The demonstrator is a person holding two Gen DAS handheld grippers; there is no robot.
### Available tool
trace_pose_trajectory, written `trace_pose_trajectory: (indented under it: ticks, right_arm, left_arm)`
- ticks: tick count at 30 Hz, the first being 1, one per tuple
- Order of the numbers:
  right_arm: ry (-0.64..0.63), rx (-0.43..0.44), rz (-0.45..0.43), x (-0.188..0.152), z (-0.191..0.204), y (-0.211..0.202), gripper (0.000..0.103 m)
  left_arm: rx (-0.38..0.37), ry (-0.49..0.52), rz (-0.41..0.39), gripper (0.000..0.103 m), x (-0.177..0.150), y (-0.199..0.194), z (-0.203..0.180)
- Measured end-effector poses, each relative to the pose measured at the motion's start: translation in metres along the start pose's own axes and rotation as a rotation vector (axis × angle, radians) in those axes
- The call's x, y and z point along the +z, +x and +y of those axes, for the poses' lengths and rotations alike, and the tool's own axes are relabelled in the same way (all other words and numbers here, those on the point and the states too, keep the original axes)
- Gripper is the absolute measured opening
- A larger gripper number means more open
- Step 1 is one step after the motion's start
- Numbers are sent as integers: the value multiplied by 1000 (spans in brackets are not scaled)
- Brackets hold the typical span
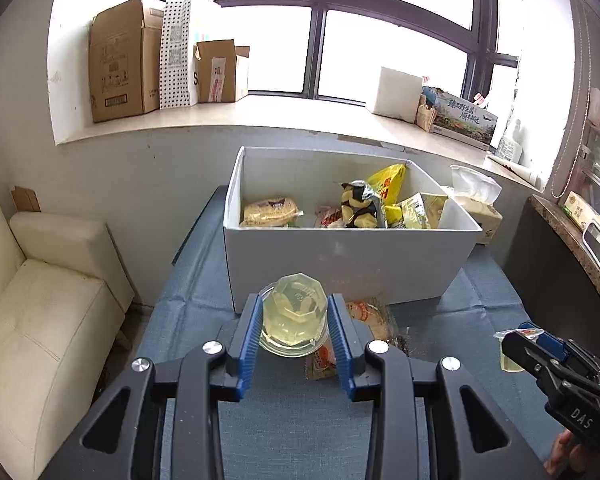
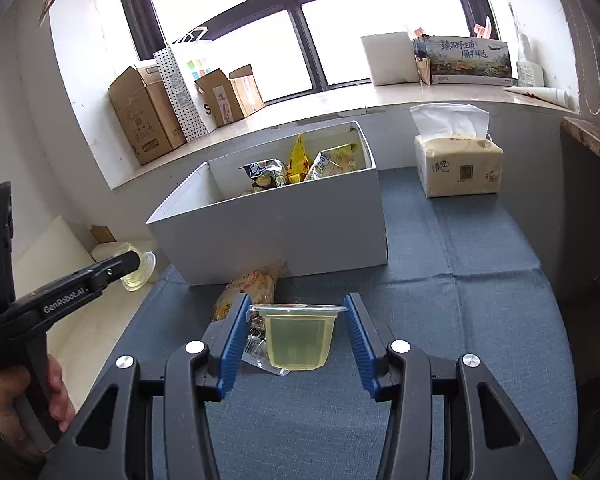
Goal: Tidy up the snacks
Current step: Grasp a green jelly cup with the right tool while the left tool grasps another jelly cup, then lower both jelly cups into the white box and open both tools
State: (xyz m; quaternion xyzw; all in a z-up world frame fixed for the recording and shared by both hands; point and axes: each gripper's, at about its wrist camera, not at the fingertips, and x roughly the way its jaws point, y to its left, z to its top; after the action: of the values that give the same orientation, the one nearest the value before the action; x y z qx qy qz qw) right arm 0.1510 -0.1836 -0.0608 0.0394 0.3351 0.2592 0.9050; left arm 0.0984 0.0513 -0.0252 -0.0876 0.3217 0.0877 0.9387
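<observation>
Left claw (image 1: 294, 322) clamped on a tilted jelly cup (image 1: 294, 314), lifted off the bench (image 1: 460, 320), just short of the white box (image 1: 340, 264) lying straight ahead. Right claw (image 2: 296, 334) spread around a second jelly cup (image 2: 298, 336), pads (image 2: 232, 340) apparently clear of its walls; upright, contact with bench unclear. Box ahead and slightly left. Wrapped snack (image 2: 252, 284) lying against box front.
</observation>
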Motion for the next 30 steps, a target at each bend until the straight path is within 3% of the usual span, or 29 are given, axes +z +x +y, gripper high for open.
trace_pose_trajectory:
  ticks: [10,15,19,22,24,25,26,27,28,30]
  right_arm:
    - [-73,46,-73,79,15,8,52]
    - [-63,73,-86,132,15,37,52]
    - [-22,84,-65,175,7,69,52]
    - [-25,54,-55,197,1,90,52]
    - [-23,52,-32,205,-4,104,53]
    - [-17,49,-19,205,-7,110,58]
    - [-8,45,8,206,-10,118,68]
    - [7,40,32,207,-13,123,92]
    - [29,44,35,206,-17,126,100]
    - [74,61,18,203,-24,123,100]
  left_arm:
    - [-17,77,-104,37,82,-11,-2]
    - [-71,81,-65,37,130,26,-6]
    - [-16,116,-67,37,150,54,-14]
    - [-18,109,-48,37,152,71,-16]
    - [-1,125,-34,44,152,82,-21]
    - [-1,128,-26,59,151,86,-21]
    - [-2,122,-30,82,150,88,-21]
    - [11,117,-42,95,148,88,-20]
    - [20,117,-58,103,145,85,-19]
    - [24,114,-66,103,142,83,-17]
